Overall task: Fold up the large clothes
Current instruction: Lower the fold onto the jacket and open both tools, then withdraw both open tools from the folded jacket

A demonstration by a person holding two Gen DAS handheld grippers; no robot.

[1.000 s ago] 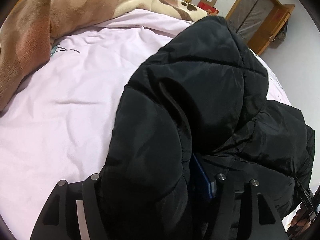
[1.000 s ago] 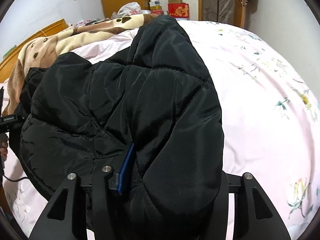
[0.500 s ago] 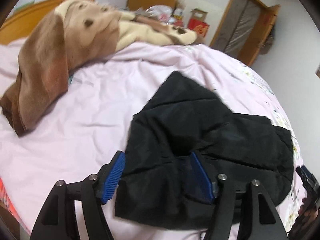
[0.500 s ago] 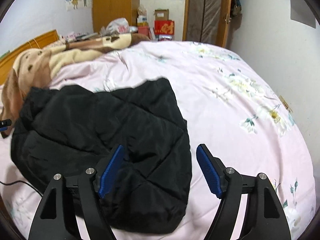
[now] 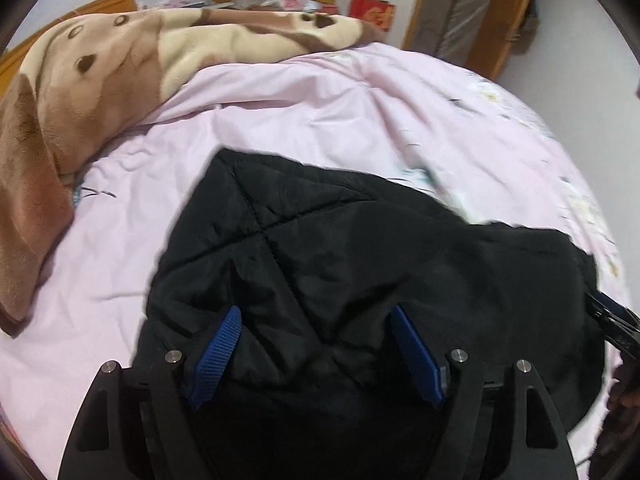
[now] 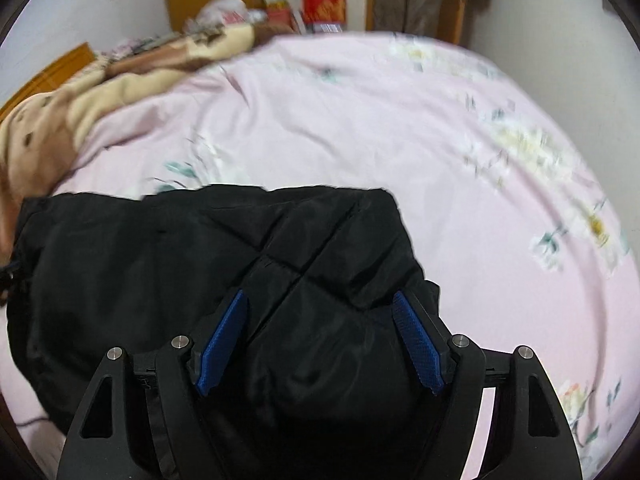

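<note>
Both grippers have just been opening, and neither grips anything now. The left gripper [image 5: 316, 344] stands wide, its blue pads [image 5: 218, 350] clear of cloth, with the black jacket [image 5: 360, 264] lying below and beyond the gap. The right gripper [image 6: 320, 340] is just as wide, its pads [image 6: 418, 344] bare, the jacket [image 6: 200, 272] spread under them and off to the left of its fingers.

The jacket sits folded in a thick, quilted bundle on the pink sheet [image 5: 300, 128], with 1 fold edge just ahead of each pair of fingers. Past it, to the far left of the left fingers, lies a brown blanket [image 5: 80, 92]; boxes [image 6: 322, 4] and a door stand at the far wall.

The step in hand looks like the let-go after a fold. To do it well, lift both pairs of fingers straight away from the cloth so no pad drags the top layer back. Puffy filling will likely spring up, so pressing the bundle flat before any next fold would help. Pick the next edge by its corners, evenly on both sides.
</note>
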